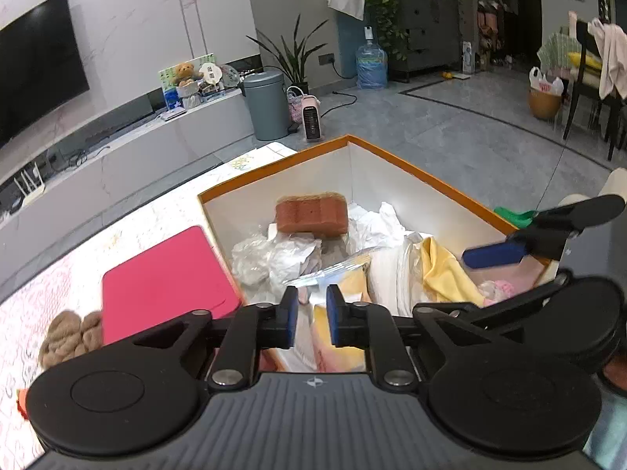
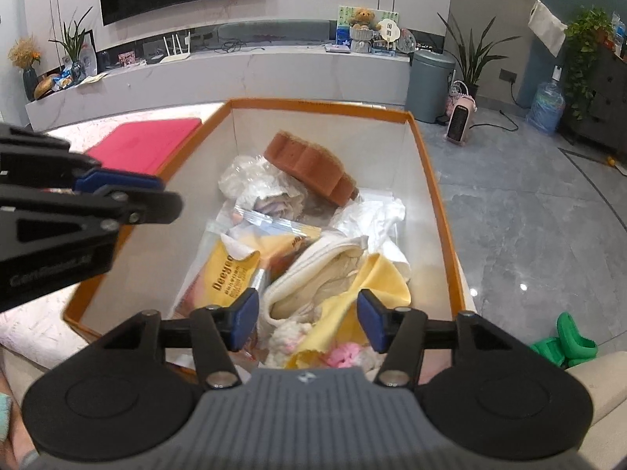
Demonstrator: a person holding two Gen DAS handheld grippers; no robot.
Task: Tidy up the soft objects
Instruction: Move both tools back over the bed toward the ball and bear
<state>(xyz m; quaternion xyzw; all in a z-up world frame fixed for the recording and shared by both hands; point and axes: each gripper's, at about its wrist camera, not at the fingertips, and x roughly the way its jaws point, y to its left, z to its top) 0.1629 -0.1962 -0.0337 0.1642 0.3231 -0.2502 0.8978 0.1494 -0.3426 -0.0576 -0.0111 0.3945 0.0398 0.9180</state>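
An orange-rimmed white box (image 1: 392, 164) (image 2: 435, 180) on the table holds soft things: a brown sponge (image 1: 311, 215) (image 2: 309, 166), crumpled plastic bags (image 1: 270, 254), white cloth (image 2: 321, 270), a yellow cloth (image 1: 446, 270) (image 2: 376, 286), a yellow packet (image 2: 231, 270) and something pink and fluffy (image 2: 345, 354). My left gripper (image 1: 312, 315) hovers over the box's near left edge, jaws a narrow gap apart and empty. My right gripper (image 2: 309, 319) is open and empty above the cloths at the box's near end. A brown fuzzy object (image 1: 68, 337) lies on the table left of the box.
A red mat (image 1: 164, 282) (image 2: 145, 145) lies on the patterned tablecloth left of the box. Green slippers (image 2: 568, 346) sit on the grey floor to the right. A TV unit, a bin (image 1: 266, 103) and a small heater (image 1: 312, 119) stand beyond.
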